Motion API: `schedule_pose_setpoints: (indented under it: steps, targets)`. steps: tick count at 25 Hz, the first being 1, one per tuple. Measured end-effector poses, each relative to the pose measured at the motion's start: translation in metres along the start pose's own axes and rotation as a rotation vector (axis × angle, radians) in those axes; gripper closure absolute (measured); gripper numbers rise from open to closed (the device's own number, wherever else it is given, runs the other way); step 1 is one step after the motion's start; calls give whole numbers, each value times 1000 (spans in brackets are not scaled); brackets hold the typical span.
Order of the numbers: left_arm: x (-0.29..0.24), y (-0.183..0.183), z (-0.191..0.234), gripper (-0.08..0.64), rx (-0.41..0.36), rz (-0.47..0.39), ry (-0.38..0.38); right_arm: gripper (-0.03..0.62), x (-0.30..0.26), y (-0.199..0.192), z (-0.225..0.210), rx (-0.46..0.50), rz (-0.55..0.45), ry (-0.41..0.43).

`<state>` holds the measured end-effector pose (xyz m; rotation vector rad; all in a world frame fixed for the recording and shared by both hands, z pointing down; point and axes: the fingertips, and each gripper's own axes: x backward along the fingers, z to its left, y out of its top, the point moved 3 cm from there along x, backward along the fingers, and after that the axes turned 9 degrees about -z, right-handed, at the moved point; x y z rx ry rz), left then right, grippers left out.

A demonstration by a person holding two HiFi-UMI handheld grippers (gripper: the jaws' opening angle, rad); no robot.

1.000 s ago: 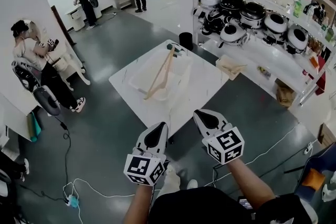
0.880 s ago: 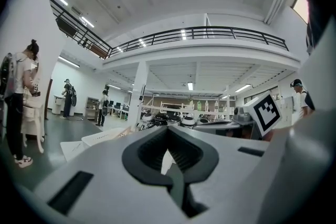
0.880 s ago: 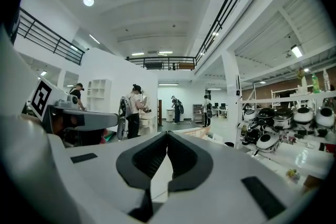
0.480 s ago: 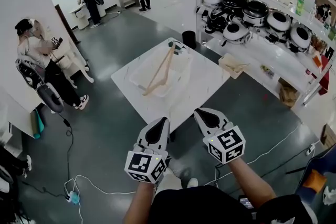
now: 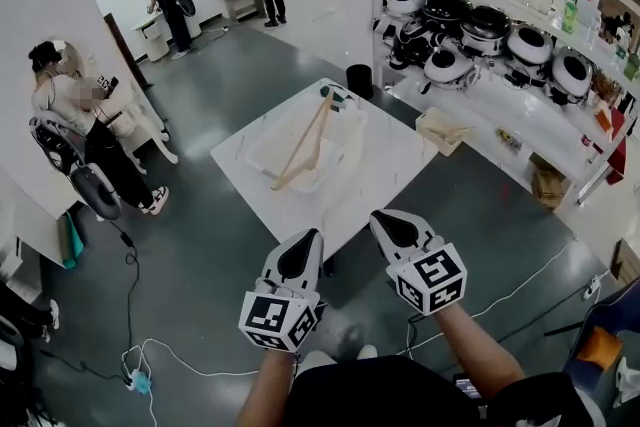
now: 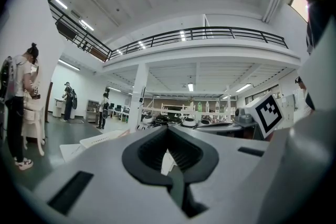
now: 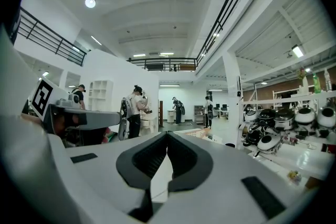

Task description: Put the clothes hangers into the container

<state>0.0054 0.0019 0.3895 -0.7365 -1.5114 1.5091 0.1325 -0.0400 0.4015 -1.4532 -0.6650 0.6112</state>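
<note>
Wooden clothes hangers [image 5: 306,141] lie slanted inside a clear plastic container [image 5: 258,147] on the white table [image 5: 385,167]. Both grippers hover over the floor on the near side of the table, well short of the container. My left gripper [image 5: 304,245] is shut, and the left gripper view shows its jaws [image 6: 168,153] closed with nothing between them. To its right, my right gripper [image 5: 388,223] is also shut and empty, its jaws [image 7: 167,153] pressed together. The container's rim [image 7: 195,134] shows beyond the right jaws.
White shelving with several rice cookers [image 5: 482,33] runs along the right. A black bin [image 5: 354,77] stands behind the table, and a wooden tray [image 5: 441,128] sits on the low shelf. A seated person [image 5: 78,127] is at left. Cables [image 5: 150,360] trail over the floor.
Both grippers stay shut and almost in place in front of the table. The head view has shifted slightly; the hangers and container have not moved.
</note>
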Motion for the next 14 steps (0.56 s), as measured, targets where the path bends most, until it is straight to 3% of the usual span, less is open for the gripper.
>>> schedule_pose_setpoints:
  steps: [14]
  targets:
    - [-11, -3, 13, 555, 0, -1, 6, 574, -18, -7, -4, 4, 12, 7]
